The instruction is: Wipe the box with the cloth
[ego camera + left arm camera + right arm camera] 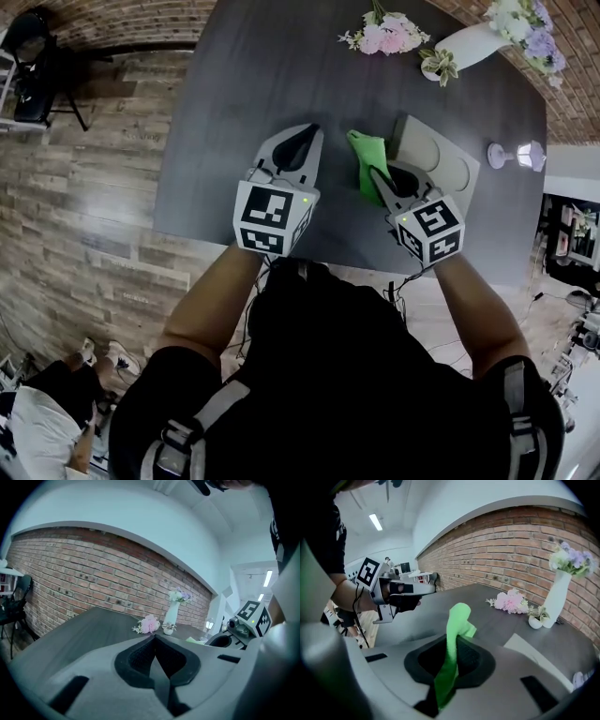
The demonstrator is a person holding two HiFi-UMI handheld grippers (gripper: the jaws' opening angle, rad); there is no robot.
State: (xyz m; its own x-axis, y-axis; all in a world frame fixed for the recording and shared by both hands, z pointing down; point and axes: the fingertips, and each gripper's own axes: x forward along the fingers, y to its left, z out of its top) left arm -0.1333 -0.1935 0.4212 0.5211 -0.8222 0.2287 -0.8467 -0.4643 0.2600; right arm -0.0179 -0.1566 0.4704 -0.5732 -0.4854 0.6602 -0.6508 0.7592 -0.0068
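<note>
The only print I am making out is the black-and-white square marker pattern on each gripper's cube; no lettering is reading clearly on anything else. The box [441, 150] is lying flat on the dark grey table [253, 75], toward its right edge. It is showing as a thin, pale grey-beige slab with a matte top and round shapes pressed into it. From the right gripper view it is appearing as a plain light panel [539, 660] just right of the jaws. The right gripper [375, 173] is clamping a bright green cloth [367, 155], and its jaws are pressing together on the fabric with no gap showing. In its own view the right gripper [452, 641] is pinching the cloth [457, 618], which is rising from the dark jaw pads as a soft, folded strip. The cloth is sitting just beside the box's left edge, though I cannot tell whether the two are touching. The left gripper [312, 128] is hovering to the left of the cloth, with its jaws [154, 639] meeting at the tips and nothing between them. At the table's far edge a bunch of pink flowers [389, 37], a small potted plant [438, 64] and a white vase [469, 42] are standing close together, and a small lamp [520, 155] is sitting by the right edge.
</note>
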